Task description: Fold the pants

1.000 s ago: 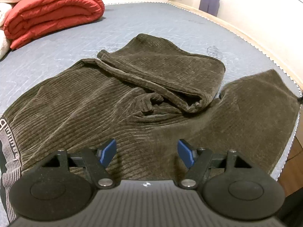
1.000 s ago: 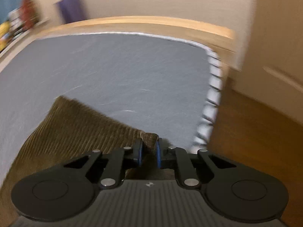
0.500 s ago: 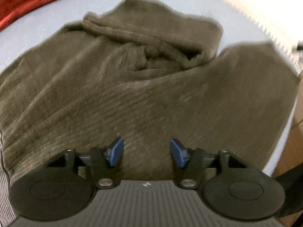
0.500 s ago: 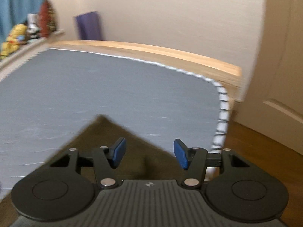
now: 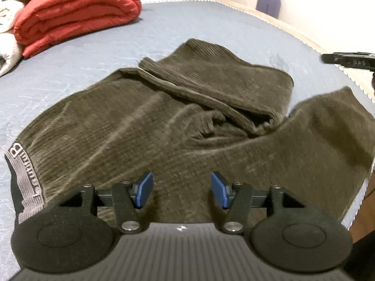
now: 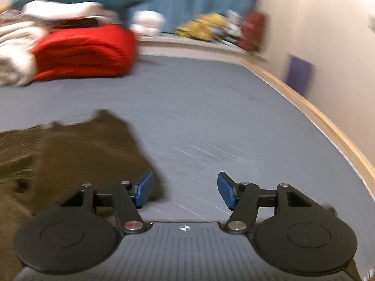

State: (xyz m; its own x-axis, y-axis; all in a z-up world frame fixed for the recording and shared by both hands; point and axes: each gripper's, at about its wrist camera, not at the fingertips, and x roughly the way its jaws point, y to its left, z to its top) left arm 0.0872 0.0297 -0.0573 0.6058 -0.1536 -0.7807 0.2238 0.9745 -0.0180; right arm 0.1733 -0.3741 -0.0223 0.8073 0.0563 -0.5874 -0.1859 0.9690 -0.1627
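Brown corduroy pants fill the left-wrist view's centre, waistband at lower left; the blurred right-wrist view shows only their edge at left. Left gripper gapes empty over cloth — right gripper, jaws just opening, holds nothing.

Folded red blanket on grey mattress; blue curtain behind.

Bed with grey-blue quilted mattress cover fills most of both views; pale wood frame edges it at 3 o'clock in the right wrist view. Cream wall behind the frame, with a purple panel low against it. Blue curtain at 12 o'clock. White ledge below it, carrying blurred soft toys. Folded red quilt at 10 o'clock, white bedding beside it. Wood floor at 4 o'clock. Light dim, warm.
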